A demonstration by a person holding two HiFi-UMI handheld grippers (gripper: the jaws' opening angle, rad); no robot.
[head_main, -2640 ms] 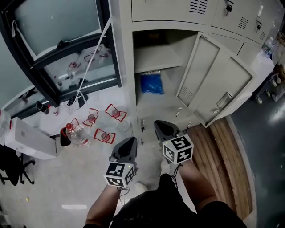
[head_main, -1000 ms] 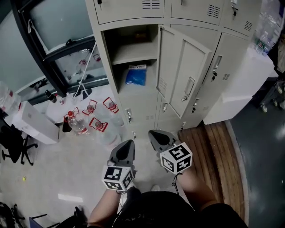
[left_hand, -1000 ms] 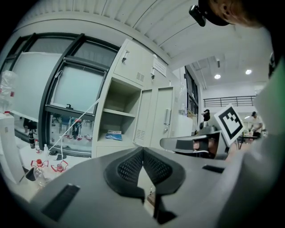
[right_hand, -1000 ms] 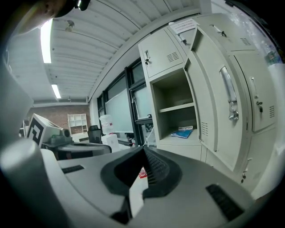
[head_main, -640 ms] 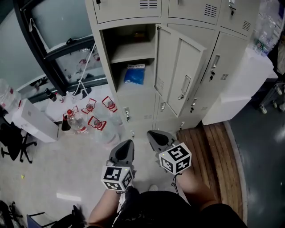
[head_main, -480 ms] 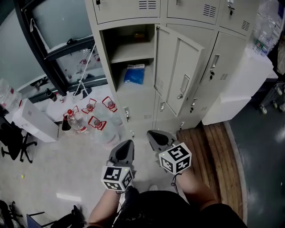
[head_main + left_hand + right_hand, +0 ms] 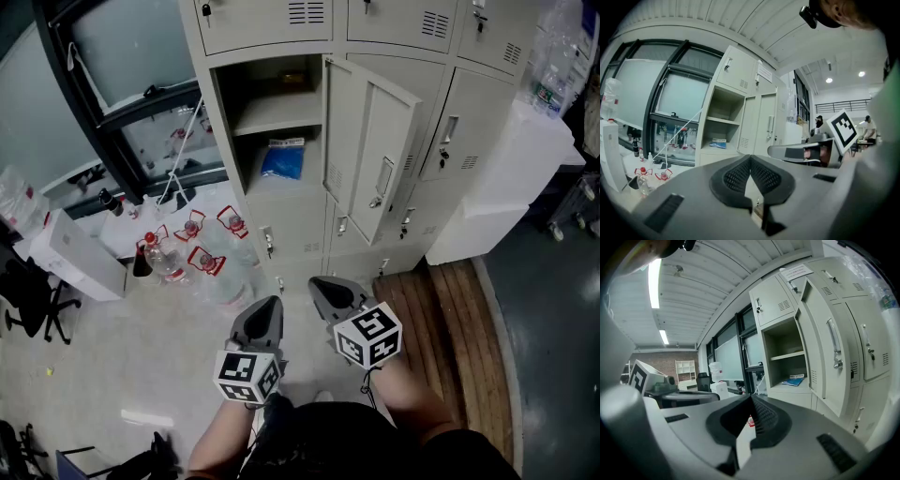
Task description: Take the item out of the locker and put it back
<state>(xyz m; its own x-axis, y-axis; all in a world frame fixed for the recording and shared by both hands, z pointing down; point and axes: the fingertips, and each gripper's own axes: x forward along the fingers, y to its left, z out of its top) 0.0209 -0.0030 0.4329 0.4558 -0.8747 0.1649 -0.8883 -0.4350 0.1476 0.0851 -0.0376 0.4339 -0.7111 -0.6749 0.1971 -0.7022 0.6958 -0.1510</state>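
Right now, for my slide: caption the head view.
Left tool and right tool, both shut, face an open locker holding a blue packet.

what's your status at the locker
Left gripper and right gripper both shut, empty, short of the locker. Blue packet lies in the open compartment, under its shelf. Door stands open; water bottles on floor, left.

A flat blue packet (image 7: 282,159) is lying on the bottom of the open locker compartment (image 7: 223,131), upper centre of the frame, beneath its shelf.
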